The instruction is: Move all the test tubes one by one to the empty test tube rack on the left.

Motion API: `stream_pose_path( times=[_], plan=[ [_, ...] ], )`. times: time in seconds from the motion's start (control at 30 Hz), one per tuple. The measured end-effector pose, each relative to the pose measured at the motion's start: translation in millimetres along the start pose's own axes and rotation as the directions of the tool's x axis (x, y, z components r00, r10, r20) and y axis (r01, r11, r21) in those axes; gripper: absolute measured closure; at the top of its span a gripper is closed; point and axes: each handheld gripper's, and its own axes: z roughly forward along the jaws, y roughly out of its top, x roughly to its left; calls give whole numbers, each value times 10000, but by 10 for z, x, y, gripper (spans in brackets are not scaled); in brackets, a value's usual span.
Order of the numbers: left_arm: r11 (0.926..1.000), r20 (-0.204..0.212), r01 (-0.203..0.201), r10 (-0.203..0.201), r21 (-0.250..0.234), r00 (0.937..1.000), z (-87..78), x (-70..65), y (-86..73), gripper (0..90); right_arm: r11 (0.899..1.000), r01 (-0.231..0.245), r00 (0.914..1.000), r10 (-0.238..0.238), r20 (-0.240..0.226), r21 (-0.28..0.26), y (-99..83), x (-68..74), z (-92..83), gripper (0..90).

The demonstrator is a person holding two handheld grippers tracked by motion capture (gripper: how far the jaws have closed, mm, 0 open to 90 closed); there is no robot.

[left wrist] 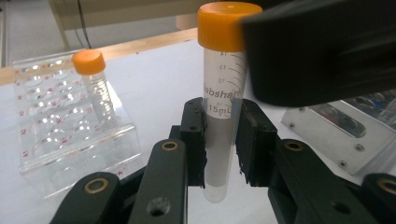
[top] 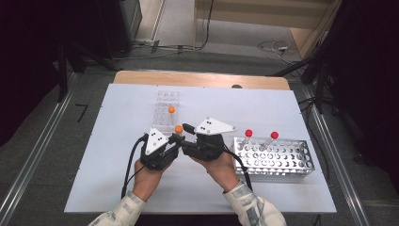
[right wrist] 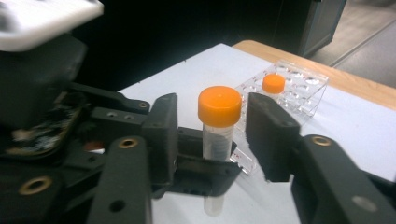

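- Jaws of the left gripper [left wrist: 223, 142] are clenched on the body of the orange-capped tube [left wrist: 224, 100], with a pad seen pressing on each side below the printed scale.
- Jaws of the right gripper [right wrist: 212, 128] stand released to either side of the same tube's cap, with a gap seen on both sides, so nothing is grasped by them.
- The tube is held upright, its long axis vertical, cap on top and rounded tip hanging free just above the white table [top: 117, 188].
- From above, the tube [top: 179, 129] is found between the two grippers, near the middle of the table, closer to its near edge than the clear rack [top: 165, 101].
- A second orange-capped tube [top: 171, 109] is seen standing in that clear rack, beyond the left gripper [top: 171, 140].
- The metal rack [top: 282, 162] with two red-capped tubes [top: 248, 133] lies toward the table's right edge, beside the right hand [top: 221, 167].
- The coming move is judged to turn on the upright axis and the left-hand grip: the clear rack lies ahead on that side.
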Motion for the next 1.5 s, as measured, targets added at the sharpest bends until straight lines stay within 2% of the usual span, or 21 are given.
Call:
stream_pose_path(
  times=[0.07, 0.23, 0.43, 0.5, 0.6, 0.77, 0.97, 1.07, 1.3, 1.5],
  plan=[
    [9997, -117, 219, -219, 60, 9997, 17, 39, 3, 748, 10000, 84, 10000, -84, 17, -52, 4, -11, -66, 463],
    [9990, -254, 437, -438, -44, 9987, 30, 90, 35, 747, 9999, 103, 9999, -103, -5, -62, -13, -51, -210, 429],
    [9974, -465, 651, -665, -310, 9967, 46, 182, 146, 747, 9979, 602, 9975, -610, 354, 231, -126, -102, -456, 411],
    [9966, -543, 697, -721, -446, 9959, 54, 209, 190, 747, 9979, 599, 9973, -609, 418, 258, -160, -105, -517, 411],
    [9932, -616, 1009, -1044, -585, 9926, 83, 279, 259, 747, 9974, 668, 9965, -681, 482, 279, -222, -107, -601, 411],
    [9905, -1039, 1122, -1202, -797, 9873, 140, 391, 360, 747, 9974, 648, 9966, -662, 486, 306, -287, -99, -652, 411],
    [9904, -1701, 1029, -1176, -926, 9784, 256, 499, 396, 747, 9971, 677, 9968, -692, 411, 359, -327, -89, -666, 412],
    [9901, -1804, 1033, -1192, -950, 9763, 309, 523, 382, 747, 9975, 615, 9971, -630, 431, 355, -337, -104, -675, 414],
    [9947, -2092, 614, -775, -821, 9748, 405, 473, 331, 747, 9982, 522, 9973, -536, 495, 305, -350, -137, -715, 420],
    [9963, -2424, 358, -539, -786, 9687, 444, 442, 271, 746, 9983, 527, 9972, -538, 511, 228, -346, -135, -743, 423]
  ],
)
